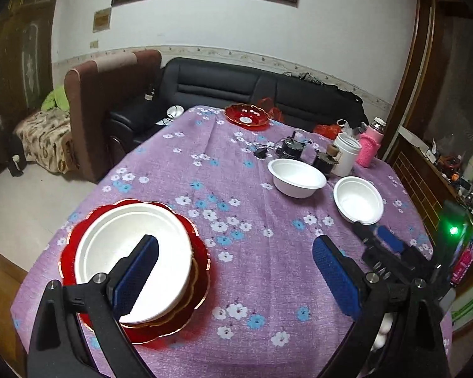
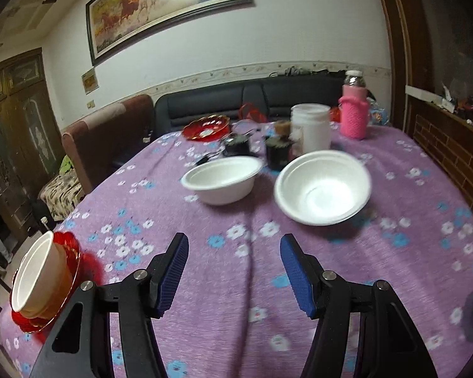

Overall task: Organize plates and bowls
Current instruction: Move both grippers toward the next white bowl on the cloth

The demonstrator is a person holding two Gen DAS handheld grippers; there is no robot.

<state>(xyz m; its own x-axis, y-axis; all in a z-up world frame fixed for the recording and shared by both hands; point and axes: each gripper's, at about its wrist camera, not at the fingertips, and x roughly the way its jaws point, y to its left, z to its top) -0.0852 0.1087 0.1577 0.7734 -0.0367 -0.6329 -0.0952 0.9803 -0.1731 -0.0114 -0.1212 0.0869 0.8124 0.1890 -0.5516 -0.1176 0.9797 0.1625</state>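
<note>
Purple flowered cloth is covering the table [image 2: 236, 283], and everything here is placed against the white jar [image 2: 310, 129] standing near the table's far side. Nearest the cameras, well short of the jar, the left gripper [image 1: 233, 271] is hanging with its blue pads wide apart and nothing between them, and the right gripper [image 2: 233, 271] is likewise gaping empty over bare cloth. Far to the jar's left, at the near edge, a white bowl [image 1: 132, 258] is sitting in stacked red plates [image 1: 201, 271]. Just in front of the jar, two more white bowls are resting apart from each other, the right bowl [image 2: 323, 187] nearer than the left bowl [image 2: 222, 182]. Beside the jar's right a pink-sleeved bottle [image 2: 353, 113] is standing. Beyond and left of the jar, a red dish [image 2: 206, 129] is lying at the far edge.
</note>
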